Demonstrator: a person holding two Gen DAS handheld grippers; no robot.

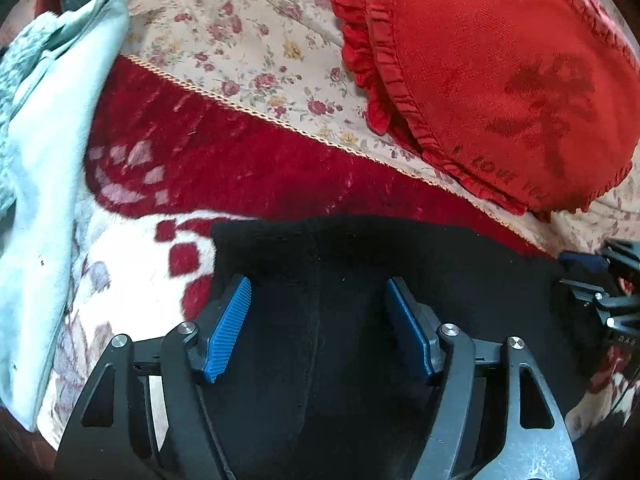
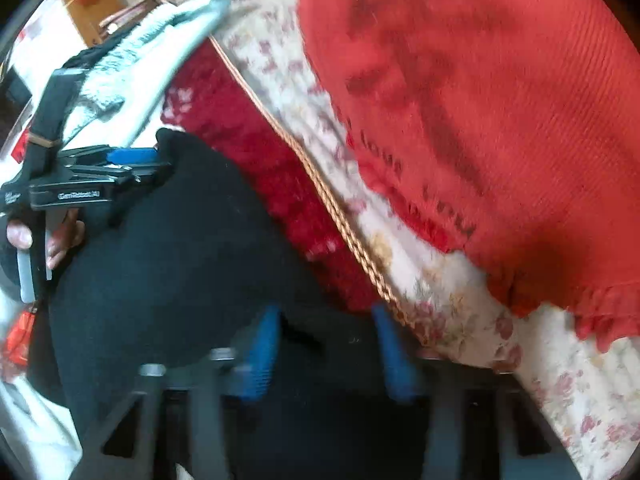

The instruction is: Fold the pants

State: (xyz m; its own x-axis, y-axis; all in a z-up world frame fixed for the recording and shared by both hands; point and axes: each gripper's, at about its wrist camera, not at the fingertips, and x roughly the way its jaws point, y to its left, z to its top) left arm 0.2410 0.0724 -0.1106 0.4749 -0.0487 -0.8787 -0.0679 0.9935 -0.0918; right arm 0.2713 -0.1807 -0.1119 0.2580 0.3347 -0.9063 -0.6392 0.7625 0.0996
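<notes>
Black pants [image 1: 360, 264] lie on a red and white blanket [image 1: 200, 168]. My left gripper [image 1: 318, 294] is open, its blue pads spread just above the pants near their far edge, with nothing between them. The right gripper shows at the right edge of the left wrist view [image 1: 600, 292]. In the blurred right wrist view, my right gripper [image 2: 326, 322] is open over the pants [image 2: 180, 248], close to their edge by the gold cord trim. The left gripper [image 2: 132, 160] appears there at the left, side-on over the pants' far corner.
A red frilled cushion [image 1: 500, 68] lies at the back right on a floral sheet [image 1: 248, 40]. A pale blue-green garment [image 1: 52, 168] is heaped at the left. A gold cord trim [image 2: 340, 220] marks the blanket's edge.
</notes>
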